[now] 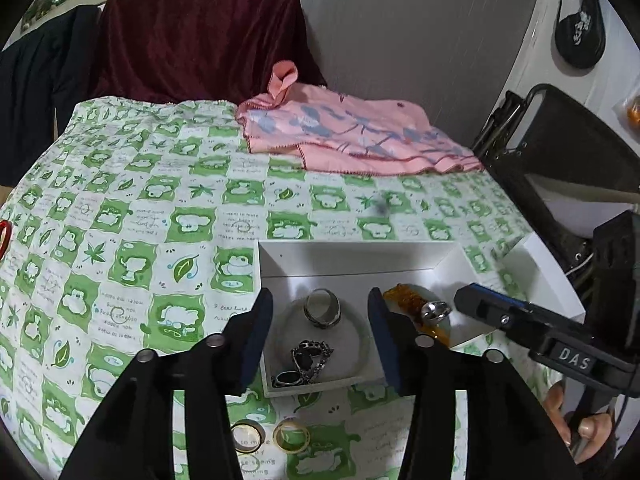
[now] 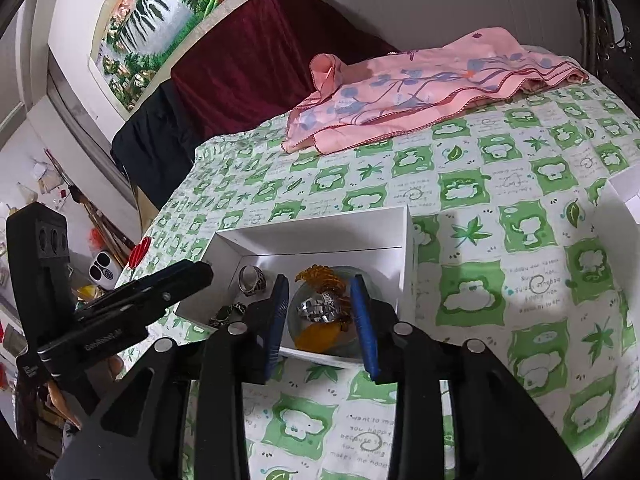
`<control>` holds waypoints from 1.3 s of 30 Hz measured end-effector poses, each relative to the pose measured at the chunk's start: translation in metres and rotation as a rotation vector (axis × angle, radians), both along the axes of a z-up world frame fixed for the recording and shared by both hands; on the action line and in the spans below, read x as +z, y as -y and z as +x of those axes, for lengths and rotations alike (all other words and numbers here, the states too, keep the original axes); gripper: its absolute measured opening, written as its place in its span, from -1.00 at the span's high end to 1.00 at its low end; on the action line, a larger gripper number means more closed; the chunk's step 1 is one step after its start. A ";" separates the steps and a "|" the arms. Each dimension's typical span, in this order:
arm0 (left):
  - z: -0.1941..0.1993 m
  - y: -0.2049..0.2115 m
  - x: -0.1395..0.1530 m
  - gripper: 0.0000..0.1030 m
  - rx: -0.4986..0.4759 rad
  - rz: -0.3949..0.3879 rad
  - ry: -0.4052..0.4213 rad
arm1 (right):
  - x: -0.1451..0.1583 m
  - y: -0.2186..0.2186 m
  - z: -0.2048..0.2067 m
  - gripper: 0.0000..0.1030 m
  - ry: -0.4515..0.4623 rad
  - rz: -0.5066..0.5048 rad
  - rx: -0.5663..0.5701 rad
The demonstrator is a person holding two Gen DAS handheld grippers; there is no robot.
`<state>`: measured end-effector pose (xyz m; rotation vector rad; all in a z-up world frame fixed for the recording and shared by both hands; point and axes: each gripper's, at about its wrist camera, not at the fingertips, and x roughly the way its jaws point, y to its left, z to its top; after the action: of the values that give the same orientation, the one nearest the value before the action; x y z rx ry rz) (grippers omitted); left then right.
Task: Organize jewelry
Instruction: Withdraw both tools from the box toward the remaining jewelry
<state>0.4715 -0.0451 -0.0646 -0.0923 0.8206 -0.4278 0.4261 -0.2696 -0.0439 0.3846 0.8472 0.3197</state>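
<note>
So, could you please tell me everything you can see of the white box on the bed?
The white box is a shallow, open, rectangular tray that looks like stiff card, with no lid on it. It sits flat on the green-and-white patterned sheet. Inside lie a pale bangle, a silver band ring, dark chain pieces, an amber-coloured piece and a shiny silver ring. Both grippers are just in front of it; whether either touches it cannot be told.

A white box (image 1: 352,256) on a green-and-white frog-print cloth (image 1: 160,208); pink floral scarf (image 1: 352,132) at one o'clock (blue flowers); gold rings (image 1: 291,435) at six
</note>
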 end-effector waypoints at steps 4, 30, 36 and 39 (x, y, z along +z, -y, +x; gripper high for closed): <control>-0.006 -0.003 0.004 -0.35 0.028 0.019 0.035 | 0.001 0.001 -0.005 0.25 0.012 0.005 -0.006; -0.025 -0.052 -0.012 -0.85 0.209 0.083 0.009 | 0.020 0.014 -0.062 -0.84 0.151 -0.037 -0.099; -0.038 -0.062 -0.024 -0.88 0.208 0.091 -0.054 | 0.018 0.029 -0.086 -0.84 0.156 -0.002 -0.133; -0.048 -0.060 -0.027 -0.88 0.202 0.121 -0.055 | 0.013 0.034 -0.100 -0.84 0.146 0.004 -0.140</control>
<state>0.4239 0.0145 -0.0915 -0.0738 0.8801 -0.1847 0.3262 -0.3036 -0.0306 0.4168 0.6728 0.2163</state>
